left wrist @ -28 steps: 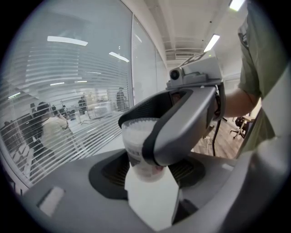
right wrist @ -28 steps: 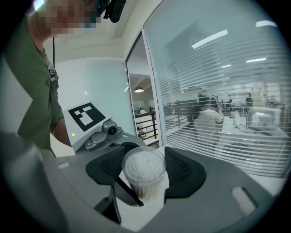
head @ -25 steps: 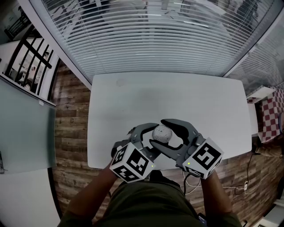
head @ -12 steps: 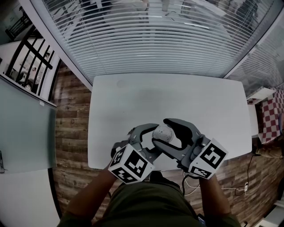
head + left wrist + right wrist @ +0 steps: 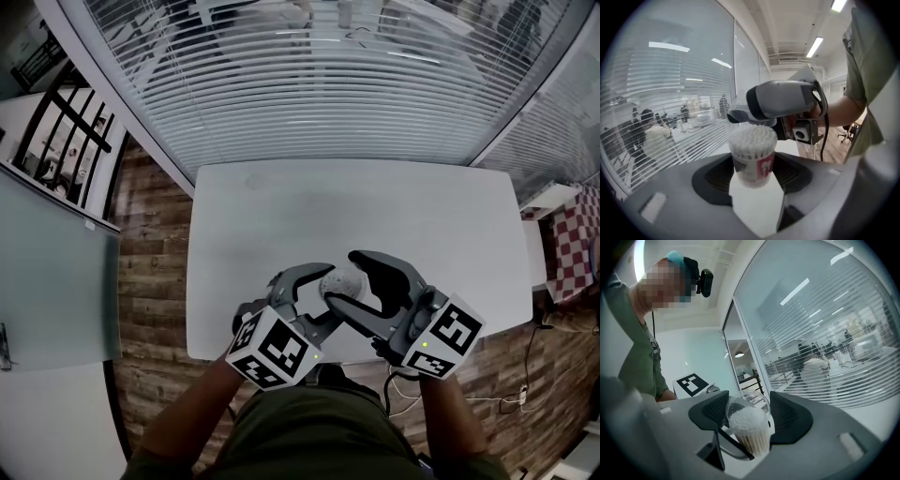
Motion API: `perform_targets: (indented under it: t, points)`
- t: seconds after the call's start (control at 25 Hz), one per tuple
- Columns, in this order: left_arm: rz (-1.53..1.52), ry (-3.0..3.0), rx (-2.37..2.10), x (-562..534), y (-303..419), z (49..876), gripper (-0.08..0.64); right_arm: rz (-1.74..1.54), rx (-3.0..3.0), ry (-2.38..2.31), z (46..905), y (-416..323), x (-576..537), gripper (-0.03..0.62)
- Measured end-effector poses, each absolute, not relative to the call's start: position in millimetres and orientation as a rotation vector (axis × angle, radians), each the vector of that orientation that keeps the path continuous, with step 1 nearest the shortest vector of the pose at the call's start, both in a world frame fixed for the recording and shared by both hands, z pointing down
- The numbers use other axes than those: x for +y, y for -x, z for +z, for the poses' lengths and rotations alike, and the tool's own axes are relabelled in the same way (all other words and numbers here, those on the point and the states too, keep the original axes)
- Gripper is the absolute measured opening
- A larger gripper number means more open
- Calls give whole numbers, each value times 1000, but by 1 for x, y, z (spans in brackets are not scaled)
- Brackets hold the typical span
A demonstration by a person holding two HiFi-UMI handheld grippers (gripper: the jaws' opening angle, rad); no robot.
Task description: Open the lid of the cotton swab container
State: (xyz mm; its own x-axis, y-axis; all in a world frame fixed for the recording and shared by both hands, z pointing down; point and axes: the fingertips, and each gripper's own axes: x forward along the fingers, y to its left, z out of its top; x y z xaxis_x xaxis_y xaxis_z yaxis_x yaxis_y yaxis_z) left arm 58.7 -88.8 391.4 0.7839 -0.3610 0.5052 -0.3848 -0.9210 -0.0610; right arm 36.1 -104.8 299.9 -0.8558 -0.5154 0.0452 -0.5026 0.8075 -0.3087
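Note:
The cotton swab container point(image 5: 753, 161), a small clear cup with a red and white label, stands upright between the pads of my left gripper point(image 5: 753, 172), which is shut on its sides. Its white swab heads are bare at the top. In the right gripper view the clear round lid point(image 5: 749, 401) sits tilted just above the swabs point(image 5: 748, 422), with my right gripper point(image 5: 749, 414) shut on it. In the head view both grippers meet over the container point(image 5: 342, 279) near the table's front edge, left gripper point(image 5: 328, 291) from the left, right gripper point(image 5: 347, 278) from the right.
The white table point(image 5: 309, 211) stretches away behind the grippers with nothing else on it. Window blinds point(image 5: 328, 84) run along its far side. Wooden floor point(image 5: 150, 272) lies to the left of the table.
My right gripper has risen a little and rolled, its marker cube shifting right in the head view. The left gripper and the container have stayed put.

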Motion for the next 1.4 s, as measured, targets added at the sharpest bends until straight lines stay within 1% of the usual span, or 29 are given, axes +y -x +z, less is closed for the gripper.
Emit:
perform_targets:
  t: [0.48, 0.8, 1.4]
  points:
    - [824, -2916, -626, -91, -54, 392, 261, -559, 2806, 841, 289, -68, -109, 279]
    - [755, -2914, -647, -96, -52, 384, 261, -591, 2744, 883, 287, -88, -115, 278]
    - [679, -2946, -637, -99, -53, 372, 261, -647, 2698, 1001, 307, -109, -121, 276]
